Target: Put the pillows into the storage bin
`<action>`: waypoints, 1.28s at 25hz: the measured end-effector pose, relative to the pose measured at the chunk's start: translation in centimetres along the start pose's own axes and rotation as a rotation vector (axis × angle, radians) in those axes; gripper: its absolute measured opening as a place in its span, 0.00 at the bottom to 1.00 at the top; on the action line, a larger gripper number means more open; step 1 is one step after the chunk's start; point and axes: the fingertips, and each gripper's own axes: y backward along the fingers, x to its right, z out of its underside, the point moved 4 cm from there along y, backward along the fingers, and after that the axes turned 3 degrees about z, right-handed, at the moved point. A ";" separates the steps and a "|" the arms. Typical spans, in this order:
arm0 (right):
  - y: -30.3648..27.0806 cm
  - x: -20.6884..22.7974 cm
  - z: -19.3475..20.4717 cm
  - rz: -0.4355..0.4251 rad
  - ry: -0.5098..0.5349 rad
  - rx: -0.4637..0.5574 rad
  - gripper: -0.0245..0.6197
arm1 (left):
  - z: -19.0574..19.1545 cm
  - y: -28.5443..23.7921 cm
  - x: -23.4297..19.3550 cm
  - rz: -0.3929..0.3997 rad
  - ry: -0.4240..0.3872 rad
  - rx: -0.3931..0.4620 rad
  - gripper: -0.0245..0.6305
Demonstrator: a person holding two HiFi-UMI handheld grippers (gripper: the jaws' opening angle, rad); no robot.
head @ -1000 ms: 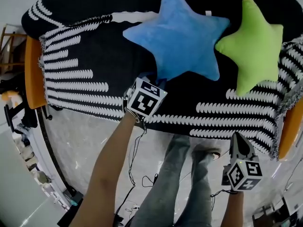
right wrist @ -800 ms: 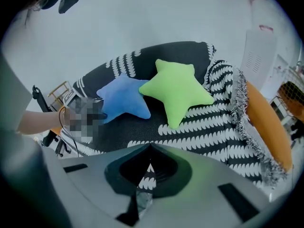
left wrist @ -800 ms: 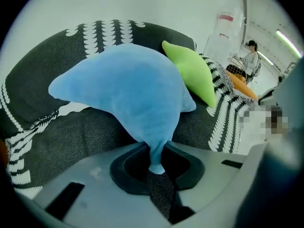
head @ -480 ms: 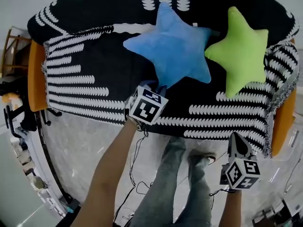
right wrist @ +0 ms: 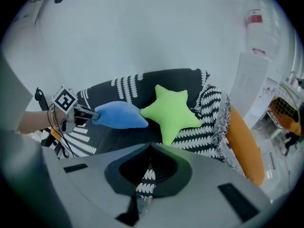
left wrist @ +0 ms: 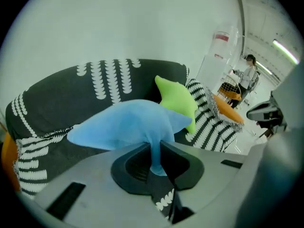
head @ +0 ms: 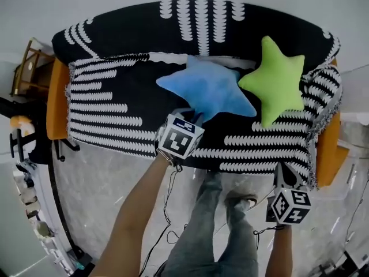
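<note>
The left gripper (left wrist: 155, 150), whose jaws have just been closing, pinches one point of the blue star pillow (head: 207, 91). The bare left forearm (head: 135, 212) stretches forward with the tool tilted downward. The pillow is raised over the black-and-white blanket (head: 109, 94) covering the sofa, just beside the green star pillow (head: 278, 82). The right gripper (right wrist: 150, 150), jaws together on nothing, points down near the sofa's front edge.

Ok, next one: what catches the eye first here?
Two star pillows on the black-and-white striped sofa. The blue star pillow is pinched by one point in the left gripper, whose jaws have just been closing on it; the green star pillow lies beside it toward the sofa's right end.
</note>
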 end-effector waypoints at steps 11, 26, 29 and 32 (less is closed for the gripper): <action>6.9 1.7 -6.0 0.028 -0.031 0.120 0.04 | -4.5 8.4 5.1 -0.007 0.025 0.067 0.11; 17.7 8.4 -6.1 0.110 -0.107 0.225 0.04 | -11.3 14.0 18.2 0.078 -0.070 0.147 0.11; 20.1 10.8 -4.7 0.152 -0.153 0.246 0.04 | -12.0 14.2 21.7 0.114 -0.071 0.166 0.11; 22.8 13.8 -3.5 0.197 -0.217 0.275 0.04 | -12.6 13.9 25.4 0.170 -0.056 0.183 0.11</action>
